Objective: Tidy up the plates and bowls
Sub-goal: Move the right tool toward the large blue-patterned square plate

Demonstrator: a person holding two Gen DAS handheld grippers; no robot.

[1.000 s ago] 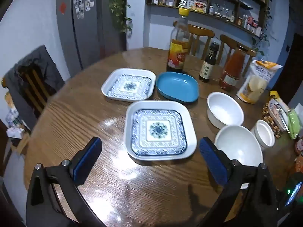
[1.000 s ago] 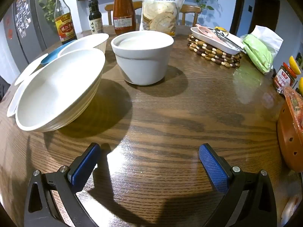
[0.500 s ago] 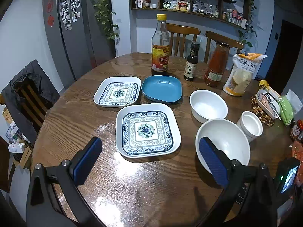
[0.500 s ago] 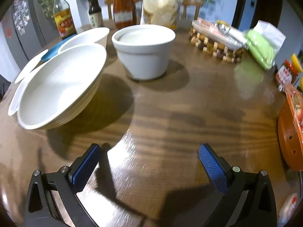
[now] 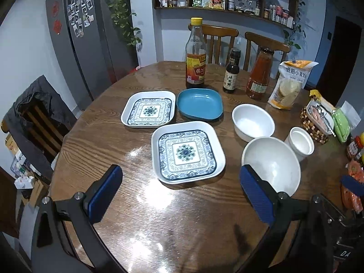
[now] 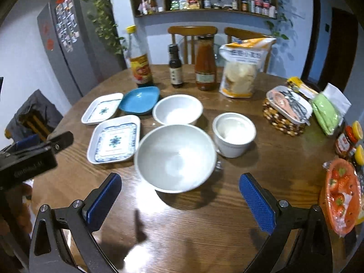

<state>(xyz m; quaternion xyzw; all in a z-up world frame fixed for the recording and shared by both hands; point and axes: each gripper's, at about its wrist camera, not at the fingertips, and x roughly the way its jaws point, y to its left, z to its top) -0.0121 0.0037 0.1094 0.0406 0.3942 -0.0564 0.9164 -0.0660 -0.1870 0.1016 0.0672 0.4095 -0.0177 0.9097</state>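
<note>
On the round wooden table lie a near patterned square plate (image 5: 187, 151), a far patterned square plate (image 5: 149, 109), a blue dish (image 5: 199, 104), a large white bowl (image 5: 271, 162), a medium white bowl (image 5: 253, 121) and a small white cup-bowl (image 5: 299, 142). The right wrist view shows the large bowl (image 6: 175, 157), medium bowl (image 6: 177, 112), cup-bowl (image 6: 234, 133), near plate (image 6: 115, 138), far plate (image 6: 102, 111) and blue dish (image 6: 140, 100). My left gripper (image 5: 179, 195) is open and empty, above the table before the near plate. My right gripper (image 6: 179, 200) is open and empty, just before the large bowl.
Three bottles (image 5: 195, 54) and a flour bag (image 5: 290, 84) stand at the table's back. A woven trivet with a cutlery tray (image 6: 286, 111), a green pack (image 6: 326, 111), jars (image 6: 347, 141) and a strawberry tub (image 6: 341, 193) sit at the right. Chairs surround the table.
Both grippers have risen and pulled back from the table, so the whole set of dishes shows. Both stay open and empty. The dishes have not moved.
</note>
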